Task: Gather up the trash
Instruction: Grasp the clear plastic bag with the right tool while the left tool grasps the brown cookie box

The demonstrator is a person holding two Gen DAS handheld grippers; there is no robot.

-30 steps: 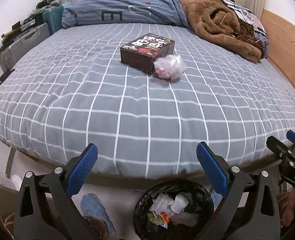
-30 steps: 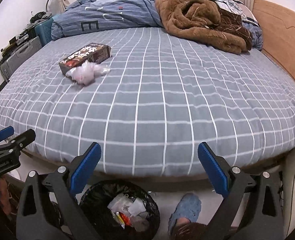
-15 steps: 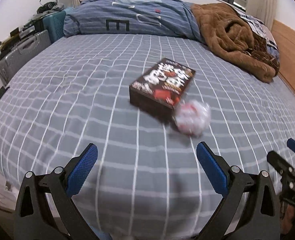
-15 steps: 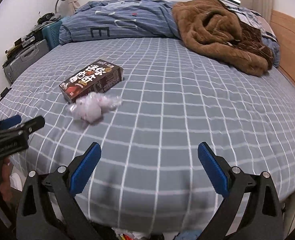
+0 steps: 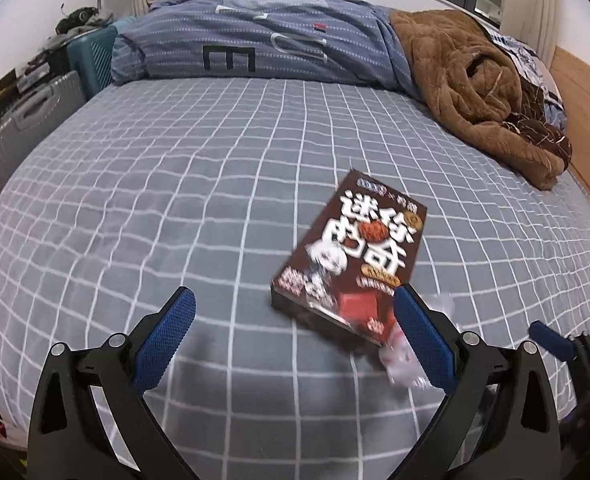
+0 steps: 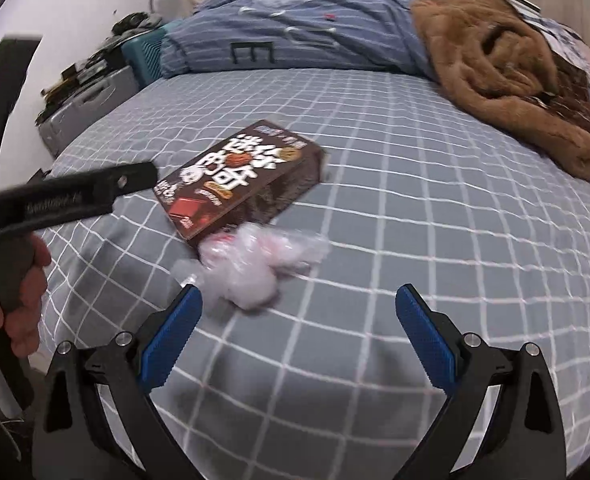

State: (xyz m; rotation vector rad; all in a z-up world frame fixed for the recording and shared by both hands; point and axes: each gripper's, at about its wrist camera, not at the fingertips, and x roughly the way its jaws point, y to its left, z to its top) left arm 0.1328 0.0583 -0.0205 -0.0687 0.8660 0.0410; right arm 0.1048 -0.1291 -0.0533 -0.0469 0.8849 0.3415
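A dark brown snack box (image 5: 351, 252) (image 6: 241, 178) with white lettering lies flat on the grey checked bed (image 5: 175, 200) (image 6: 435, 220). A crumpled clear-and-pink plastic wrapper (image 6: 251, 268) (image 5: 405, 356) lies against the box's near end. My left gripper (image 5: 291, 332) is open just short of the box, its right finger in front of the wrapper. My right gripper (image 6: 297, 328) is open, with the wrapper just beyond its left finger. The other gripper, held by a hand (image 6: 19, 304), shows at the right wrist view's left edge.
A blue striped duvet (image 5: 263, 40) and a brown fleece blanket (image 5: 479, 92) are heaped at the head of the bed. Suitcases (image 5: 27, 124) and clutter stand along the left wall. A wooden panel (image 5: 587, 92) runs along the bed's right side.
Both grippers have risen from the bin at the bed's foot and moved forward over the mattress toward the box and wrapper. The bin has dropped out of view. Both stay open.
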